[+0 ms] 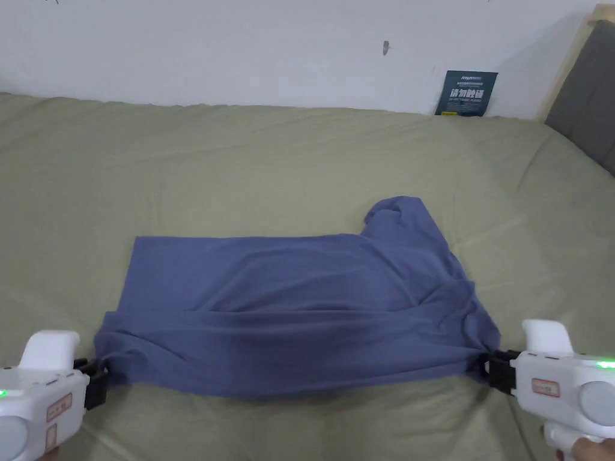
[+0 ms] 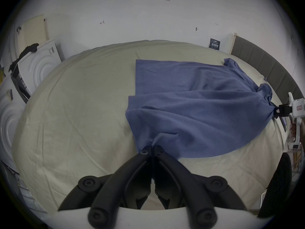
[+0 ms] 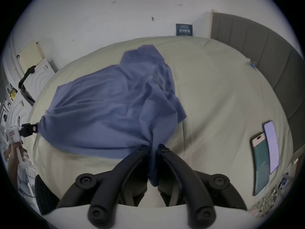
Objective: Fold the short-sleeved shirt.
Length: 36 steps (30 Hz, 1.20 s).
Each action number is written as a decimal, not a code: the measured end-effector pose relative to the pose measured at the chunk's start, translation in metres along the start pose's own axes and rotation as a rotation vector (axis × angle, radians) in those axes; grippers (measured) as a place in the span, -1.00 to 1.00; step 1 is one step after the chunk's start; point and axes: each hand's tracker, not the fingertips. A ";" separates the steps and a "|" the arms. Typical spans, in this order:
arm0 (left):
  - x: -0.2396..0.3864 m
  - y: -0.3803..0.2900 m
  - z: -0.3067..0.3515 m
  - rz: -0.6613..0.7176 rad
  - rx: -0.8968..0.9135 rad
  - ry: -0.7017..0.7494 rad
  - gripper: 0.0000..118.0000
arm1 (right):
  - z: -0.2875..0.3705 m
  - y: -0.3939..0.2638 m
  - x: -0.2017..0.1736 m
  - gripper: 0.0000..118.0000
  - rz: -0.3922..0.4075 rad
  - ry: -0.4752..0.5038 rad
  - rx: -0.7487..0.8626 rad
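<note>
A blue short-sleeved shirt [image 1: 288, 306] lies across the beige bed [image 1: 270, 156], its near edge lifted and stretched between both grippers, its far part flat with a sleeve bunched at the back right. My left gripper [image 1: 102, 372] is shut on the shirt's near left corner; in the left gripper view its jaws [image 2: 151, 147] pinch the cloth [image 2: 189, 103]. At the near right corner my right gripper [image 1: 489, 363] is shut on the fabric, and a tail of cloth [image 3: 115, 103] hangs between its jaws [image 3: 152, 148].
A white wall runs behind the bed with a dark sign [image 1: 466, 93] leaning on it. A grey padded headboard [image 1: 585, 102] stands at the right. Two phones [image 3: 265, 153] lie on the bed's right side. White appliances [image 2: 38, 64] stand beyond the left edge.
</note>
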 end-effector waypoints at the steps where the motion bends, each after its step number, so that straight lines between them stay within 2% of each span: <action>1: 0.004 0.013 0.024 0.012 0.026 -0.023 -1.00 | 0.015 0.005 -0.002 -0.82 0.009 0.011 0.017; 6: 0.021 0.025 0.092 -0.040 0.070 -0.053 -1.00 | 0.084 0.007 -0.013 -0.82 0.076 0.054 0.070; 10: 0.031 0.005 0.139 -0.069 0.072 -0.055 -1.00 | 0.118 -0.017 -0.009 -0.82 0.066 0.077 0.041; 14: 0.029 -0.041 0.140 -0.083 0.006 -0.019 -1.00 | 0.097 -0.069 0.002 -0.82 0.094 0.014 -0.042; 16: 0.025 -0.065 0.124 -0.025 -0.032 -0.045 -1.00 | 0.075 -0.094 0.005 -0.81 0.087 -0.001 -0.079; 17: 0.020 -0.076 0.117 0.010 -0.038 -0.049 -0.94 | 0.066 -0.105 0.007 -0.75 0.070 0.004 -0.078; 18: 0.018 -0.084 0.111 0.043 -0.050 -0.041 -0.56 | 0.061 -0.114 0.011 -0.27 0.035 0.027 -0.073; 19: 0.015 -0.091 0.107 0.083 -0.061 -0.051 0.14 | 0.057 -0.121 0.014 0.35 0.011 0.039 -0.066; 20: 0.012 -0.097 0.108 0.106 -0.064 -0.083 0.69 | 0.058 -0.125 0.015 0.85 -0.007 0.022 -0.064; 21: 0.000 -0.103 0.113 0.125 -0.031 -0.096 0.78 | 0.065 -0.127 0.012 1.00 -0.023 0.014 -0.049; 24: 0.011 -0.102 0.160 0.140 0.197 -0.064 0.76 | 0.118 -0.128 -0.003 1.00 -0.053 0.099 0.198; 26: 0.028 -0.104 0.186 0.099 0.335 0.007 0.76 | 0.146 -0.129 -0.024 1.00 -0.028 0.091 0.383; 28: 0.045 -0.103 0.197 0.056 0.447 0.073 0.76 | 0.164 -0.128 -0.045 1.00 0.019 0.099 0.465; 29: 0.060 -0.101 0.202 0.036 0.456 0.107 0.74 | 0.168 -0.127 -0.057 0.97 0.049 0.096 0.490; 30: 0.067 -0.098 0.202 0.022 0.453 0.129 0.62 | 0.170 -0.126 -0.067 0.76 0.067 0.071 0.505; 31: 0.073 -0.095 0.199 0.012 0.437 0.116 0.31 | 0.170 -0.121 -0.081 0.26 0.089 0.033 0.508; 32: 0.075 -0.091 0.192 0.001 0.419 0.096 -0.22 | 0.166 -0.120 -0.089 -0.42 0.109 0.012 0.502; 33: 0.079 -0.088 0.186 0.006 0.373 0.052 -0.82 | 0.164 -0.120 -0.094 -0.93 0.109 0.009 0.506; 35: 0.077 -0.080 0.173 0.040 0.326 -0.032 -0.91 | 0.152 -0.115 -0.098 -0.94 0.106 0.083 0.471; 36: 0.078 -0.074 0.167 0.034 0.311 -0.015 -0.97 | 0.149 -0.113 -0.101 -0.94 0.101 0.073 0.454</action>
